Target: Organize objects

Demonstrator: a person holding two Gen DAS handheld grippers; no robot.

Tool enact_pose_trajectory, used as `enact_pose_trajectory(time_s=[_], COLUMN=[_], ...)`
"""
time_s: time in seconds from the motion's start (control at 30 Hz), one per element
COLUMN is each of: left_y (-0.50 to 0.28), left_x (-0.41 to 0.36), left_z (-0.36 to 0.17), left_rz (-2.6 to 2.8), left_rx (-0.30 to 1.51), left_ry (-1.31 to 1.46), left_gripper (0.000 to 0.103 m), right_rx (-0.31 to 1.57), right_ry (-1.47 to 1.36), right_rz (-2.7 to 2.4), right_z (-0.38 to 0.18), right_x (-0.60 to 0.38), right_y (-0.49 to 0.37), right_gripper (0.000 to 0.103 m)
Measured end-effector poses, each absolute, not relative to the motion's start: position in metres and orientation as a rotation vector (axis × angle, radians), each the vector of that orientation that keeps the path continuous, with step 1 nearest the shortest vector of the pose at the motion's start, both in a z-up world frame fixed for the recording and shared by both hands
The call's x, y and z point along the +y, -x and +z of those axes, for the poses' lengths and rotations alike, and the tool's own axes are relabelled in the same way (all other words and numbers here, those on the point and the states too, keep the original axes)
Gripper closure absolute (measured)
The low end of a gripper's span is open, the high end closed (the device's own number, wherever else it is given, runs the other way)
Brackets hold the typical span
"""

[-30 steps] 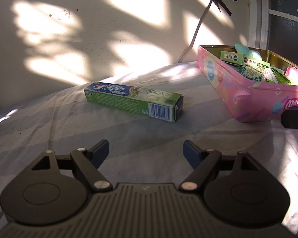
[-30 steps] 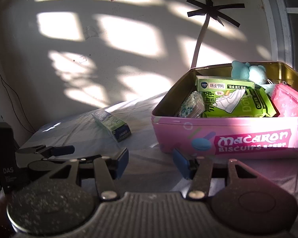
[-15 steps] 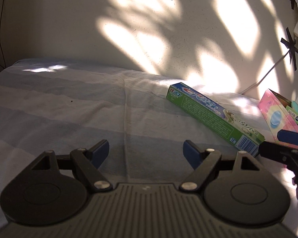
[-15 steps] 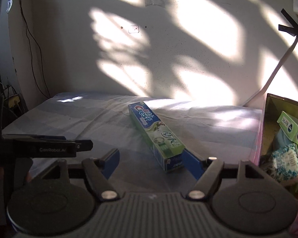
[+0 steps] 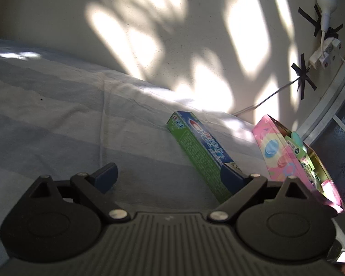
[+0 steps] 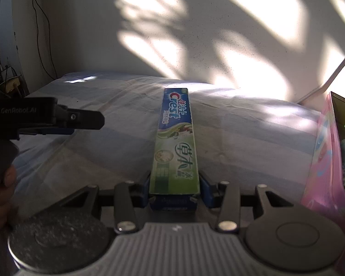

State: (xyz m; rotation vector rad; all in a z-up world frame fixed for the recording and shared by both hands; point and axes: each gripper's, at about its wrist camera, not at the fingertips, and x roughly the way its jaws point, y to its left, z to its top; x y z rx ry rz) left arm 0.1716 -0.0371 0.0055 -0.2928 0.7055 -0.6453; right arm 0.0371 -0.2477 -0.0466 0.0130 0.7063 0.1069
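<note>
A green and blue Crest toothpaste box (image 6: 176, 142) lies on the striped bedsheet, pointing away from me. My right gripper (image 6: 174, 187) is shut on its near end, one blue pad on each side. In the left wrist view the box (image 5: 202, 150) lies slantwise, with its near end behind my right fingertip (image 5: 232, 179). My left gripper (image 5: 170, 177) is open and empty, over the sheet to the left of the box. It also shows in the right wrist view (image 6: 57, 117). The pink biscuit tin (image 5: 278, 154) stands at the right, holding several items.
The sunlit wall runs close behind the bed. A white cable (image 5: 271, 95) and a taped power strip (image 5: 324, 53) hang on it above the tin (image 6: 326, 151). A window frame (image 5: 329, 101) stands at the far right. The bedsheet (image 5: 57, 119) stretches to the left.
My right gripper has moved up to the toothpaste box and closed on its near end. My left gripper has stayed open and swung a little to the right.
</note>
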Motion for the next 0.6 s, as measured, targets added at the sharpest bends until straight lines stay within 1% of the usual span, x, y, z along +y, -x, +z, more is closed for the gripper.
enact_pose_trajectory(time_s=[0.07, 0.2, 0.27, 0.3, 0.37, 0.4, 0.47, 0.53, 0.6], left_y=[-0.169, -0.15, -0.142, -0.136, -0.127, -0.125, -0.125, -0.126, -0.123], left_x=[-0.045, -0.061, -0.073, -0.08, -0.093, -0.098, -0.1, -0.106, -0.123], left_z=[0.0, 0.001, 0.0, 0.001, 0.002, 0.003, 0.007, 0.021, 0.038], left_rz=[-0.763, -0.85, -0.861, -0.858, -0.841, -0.818, -0.83, -0.867, -0.909], left_rx=[0.766, 0.785, 0.809, 0.801, 0.794, 0.789, 0.801, 0.793, 0.753], left_ry=[0.334, 0.337, 0.319, 0.29, 0.211, 0.181, 0.222, 0.261, 0.244], left_gripper=[0.004, 0.003, 0.005, 0.007, 0.036, 0.041, 0.046, 0.048, 0.048], right_rx=[0.699, 0.686, 0.685, 0.681, 0.671, 0.666, 0.648, 0.596, 0.521], right_ry=[-0.094, -0.311, -0.36, -0.379, -0.394, -0.402, -0.406, -0.375, -0.343], right_rz=[0.134, 0.193, 0.222, 0.237, 0.251, 0.247, 0.235, 0.208, 0.17], right_z=[-0.046, -0.048, -0.049, -0.05, -0.05, -0.05, -0.047, -0.038, -0.024], right_x=[-0.249, -0.268, -0.273, -0.276, -0.278, -0.28, -0.284, -0.29, -0.301], right_y=[-0.008, 0.03, 0.04, 0.045, 0.05, 0.052, 0.056, 0.064, 0.076], right_gripper=[0.062, 0.062, 0.063, 0.063, 0.063, 0.063, 0.063, 0.063, 0.063])
